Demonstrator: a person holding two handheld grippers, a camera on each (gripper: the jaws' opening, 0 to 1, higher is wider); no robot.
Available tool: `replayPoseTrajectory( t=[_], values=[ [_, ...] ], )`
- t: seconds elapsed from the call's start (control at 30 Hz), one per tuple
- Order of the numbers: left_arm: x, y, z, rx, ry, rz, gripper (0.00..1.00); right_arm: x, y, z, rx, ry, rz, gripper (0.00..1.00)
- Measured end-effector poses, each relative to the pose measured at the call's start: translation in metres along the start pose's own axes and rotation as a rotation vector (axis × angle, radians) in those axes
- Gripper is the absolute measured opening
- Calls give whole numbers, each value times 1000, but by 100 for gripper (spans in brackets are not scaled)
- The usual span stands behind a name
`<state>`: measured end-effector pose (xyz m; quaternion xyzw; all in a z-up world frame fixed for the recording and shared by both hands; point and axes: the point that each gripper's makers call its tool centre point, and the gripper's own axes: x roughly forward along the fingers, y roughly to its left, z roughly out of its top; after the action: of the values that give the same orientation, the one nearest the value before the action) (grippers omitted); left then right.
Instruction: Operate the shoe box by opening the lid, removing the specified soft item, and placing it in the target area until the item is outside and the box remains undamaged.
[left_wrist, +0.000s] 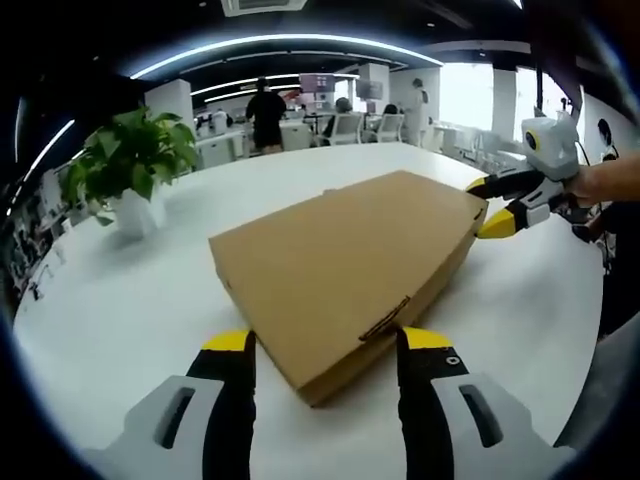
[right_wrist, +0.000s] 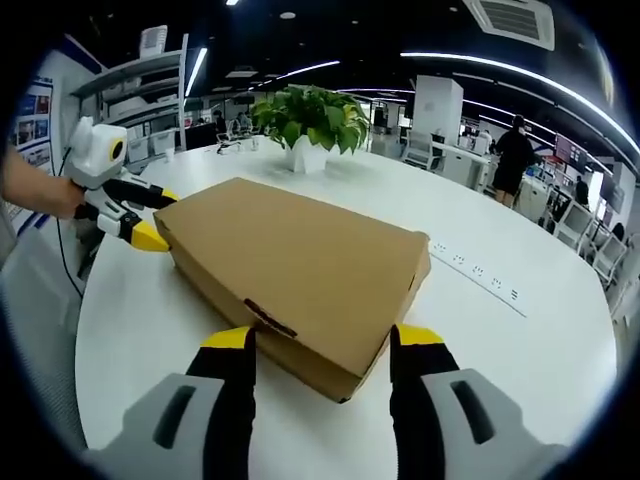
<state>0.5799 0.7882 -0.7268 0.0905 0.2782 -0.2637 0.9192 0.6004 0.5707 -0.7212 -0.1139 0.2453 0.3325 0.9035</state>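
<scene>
A shut brown cardboard shoe box (left_wrist: 350, 260) lies flat on the round white table (left_wrist: 150, 300). My left gripper (left_wrist: 325, 345) is open, its yellow-tipped jaws on either side of the box's near corner. At the far corner, my right gripper (left_wrist: 490, 205) comes in from the right, held by a hand. In the right gripper view the same box (right_wrist: 290, 260) points a corner between my open right gripper (right_wrist: 320, 340). My left gripper (right_wrist: 158, 217) sits at the opposite corner, jaws apart. The lid is down, so the inside is hidden.
A potted green plant (left_wrist: 130, 160) in a white pot stands on the table beyond the box (right_wrist: 310, 120). A row of sockets (right_wrist: 480, 275) is set in the tabletop. People and office chairs (left_wrist: 345, 125) are far behind the table.
</scene>
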Motion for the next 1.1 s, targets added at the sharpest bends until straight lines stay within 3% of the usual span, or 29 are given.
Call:
replayPoseTrajectory(
  t=[0.57,1.1],
  values=[
    [-12,13,-11,44,54,-47,56,-4,26,-1,15,4,-21,46],
    [-35,33,-28,100,119,-93,55,-8,69,-3,-19,20,-13,41]
  ],
)
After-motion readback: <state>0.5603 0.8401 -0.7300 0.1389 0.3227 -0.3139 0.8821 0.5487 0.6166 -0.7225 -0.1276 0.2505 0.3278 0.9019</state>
